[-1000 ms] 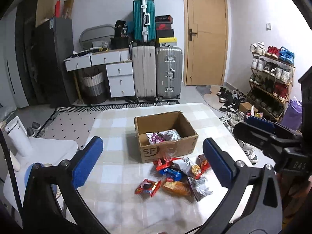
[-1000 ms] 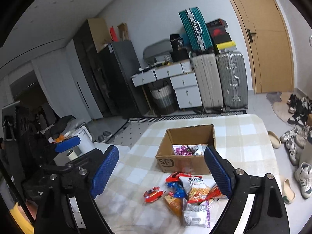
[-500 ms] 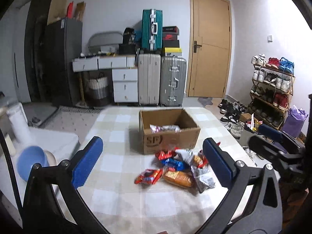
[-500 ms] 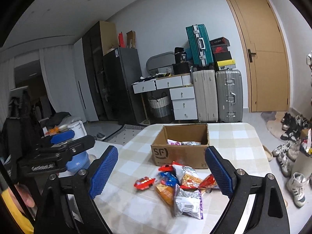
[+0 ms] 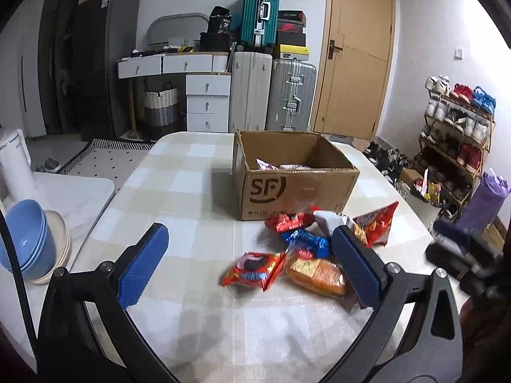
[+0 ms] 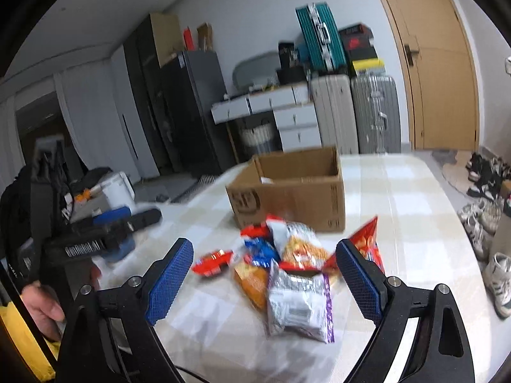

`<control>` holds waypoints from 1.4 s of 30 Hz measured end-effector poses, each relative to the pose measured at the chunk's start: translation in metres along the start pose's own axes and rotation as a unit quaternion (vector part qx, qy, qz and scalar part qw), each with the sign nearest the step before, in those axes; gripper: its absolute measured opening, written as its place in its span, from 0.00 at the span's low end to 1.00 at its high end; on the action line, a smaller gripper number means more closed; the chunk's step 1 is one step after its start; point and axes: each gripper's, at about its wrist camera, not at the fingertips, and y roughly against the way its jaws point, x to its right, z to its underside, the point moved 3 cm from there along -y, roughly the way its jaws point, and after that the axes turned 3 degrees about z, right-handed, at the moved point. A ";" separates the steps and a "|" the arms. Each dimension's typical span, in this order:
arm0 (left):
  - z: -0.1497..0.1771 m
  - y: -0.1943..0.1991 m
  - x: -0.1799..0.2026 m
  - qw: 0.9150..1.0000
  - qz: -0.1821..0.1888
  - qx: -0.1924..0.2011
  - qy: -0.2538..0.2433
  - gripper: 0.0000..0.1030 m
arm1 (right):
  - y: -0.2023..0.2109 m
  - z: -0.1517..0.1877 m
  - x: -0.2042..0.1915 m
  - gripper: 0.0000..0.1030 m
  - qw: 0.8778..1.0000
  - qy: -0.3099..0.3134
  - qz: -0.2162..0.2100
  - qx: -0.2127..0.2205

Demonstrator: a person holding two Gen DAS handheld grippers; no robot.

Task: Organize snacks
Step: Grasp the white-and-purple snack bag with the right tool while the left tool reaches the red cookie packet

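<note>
A brown cardboard box (image 5: 297, 180) (image 6: 293, 188) stands open on the checked table (image 5: 191, 198), with a few packets inside. In front of it lies a heap of snack packets: a red packet (image 5: 254, 271) (image 6: 212, 260), an orange bread pack (image 5: 316, 276), a blue packet (image 5: 305, 241), a red chip bag (image 5: 377, 225) (image 6: 367, 242) and a silver and purple bag (image 6: 298, 303). My left gripper (image 5: 247, 266) hangs open low over the table, its jaws either side of the red packet, holding nothing. My right gripper (image 6: 265, 279) is open above the heap, also holding nothing.
Stacked blue bowls (image 5: 25, 249) sit on a white side table (image 5: 70, 191) to the left. A shoe rack (image 5: 456, 137) and loose shoes (image 6: 485, 220) line the right side. Suitcases (image 5: 274, 95), drawers and a door stand behind. A hand (image 6: 44, 306) holds the left tool.
Both grippers have come down toward the table, so the box and the heap of packets look larger and closer. Both pairs of jaws have stayed wide apart.
</note>
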 end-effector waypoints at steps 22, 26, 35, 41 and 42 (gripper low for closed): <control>0.006 -0.041 -0.019 0.997 -0.001 -0.059 0.054 0.99 | -0.081 0.041 0.037 0.90 0.987 -0.032 0.048 -0.152; 0.006 -0.046 -0.023 0.996 0.001 -0.066 0.059 0.99 | -0.097 0.047 0.037 0.90 0.983 -0.028 0.046 -0.173; 0.003 -0.062 -0.050 0.992 -0.014 -0.085 0.092 0.99 | -0.116 0.057 0.042 0.76 0.977 -0.032 0.038 -0.207; 0.009 -0.073 -0.065 0.987 -0.013 -0.102 0.126 0.99 | -0.114 0.059 0.051 0.69 0.975 -0.058 0.028 -0.212; 0.010 -0.075 -0.066 0.986 -0.013 -0.104 0.128 0.99 | -0.112 0.058 0.051 0.67 0.975 -0.057 0.028 -0.212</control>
